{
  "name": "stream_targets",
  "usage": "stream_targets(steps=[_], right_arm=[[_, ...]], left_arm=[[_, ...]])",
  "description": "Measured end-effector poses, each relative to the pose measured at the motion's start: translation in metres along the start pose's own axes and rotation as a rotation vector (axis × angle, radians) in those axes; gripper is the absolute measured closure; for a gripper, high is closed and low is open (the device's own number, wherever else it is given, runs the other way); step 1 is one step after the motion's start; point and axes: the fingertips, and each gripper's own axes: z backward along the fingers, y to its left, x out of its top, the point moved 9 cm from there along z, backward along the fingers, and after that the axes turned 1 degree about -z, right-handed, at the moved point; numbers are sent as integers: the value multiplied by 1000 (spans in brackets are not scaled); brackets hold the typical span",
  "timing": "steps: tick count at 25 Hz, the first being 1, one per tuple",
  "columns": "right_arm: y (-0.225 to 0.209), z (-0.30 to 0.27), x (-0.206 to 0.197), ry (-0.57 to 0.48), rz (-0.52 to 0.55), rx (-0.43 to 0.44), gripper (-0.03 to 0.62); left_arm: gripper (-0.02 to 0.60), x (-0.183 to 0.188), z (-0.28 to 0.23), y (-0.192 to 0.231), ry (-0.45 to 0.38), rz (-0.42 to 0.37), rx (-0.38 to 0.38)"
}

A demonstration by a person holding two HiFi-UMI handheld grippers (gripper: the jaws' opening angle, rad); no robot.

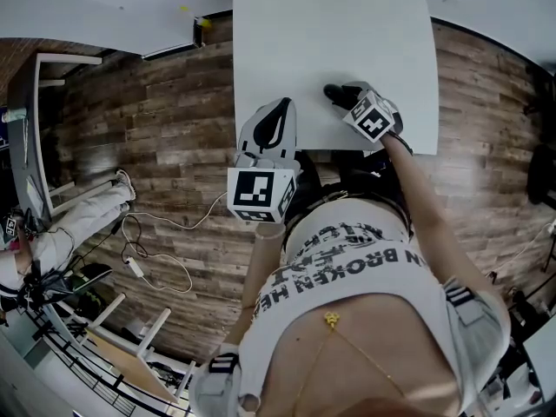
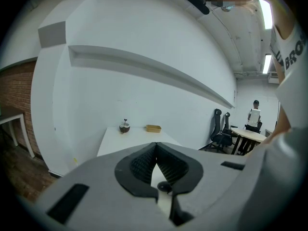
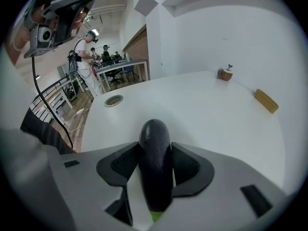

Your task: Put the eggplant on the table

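Observation:
A dark purple eggplant (image 3: 155, 162) lies lengthwise between the jaws of my right gripper (image 3: 155, 147), which is shut on it, its rounded end sticking out past the fingertips. In the head view my right gripper (image 1: 349, 96) hangs over the near edge of the white table (image 1: 330, 33), the eggplant (image 1: 334, 91) showing dark at its tip. Whether the eggplant touches the tabletop (image 3: 202, 109) I cannot tell. My left gripper (image 1: 271, 127) sits at the table's near left edge. Seen from its own camera, the left gripper (image 2: 155, 148) is shut with nothing in it.
At the far end of the table stand a small brown coconut-like object (image 3: 224, 73) and a flat yellow tray (image 3: 266, 100). A round grommet (image 3: 113, 100) is set in the tabletop's left side. Cables (image 1: 148, 250) lie on the wood floor. Office chairs (image 2: 221, 129) and people are further off.

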Motion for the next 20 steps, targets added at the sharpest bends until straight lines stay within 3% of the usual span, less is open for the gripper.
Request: stream_targets(steps=[20], right_arm=[[-2, 1, -2, 0, -18, 18, 382]], left_arm=[[577, 0, 1, -5, -8, -2, -1]])
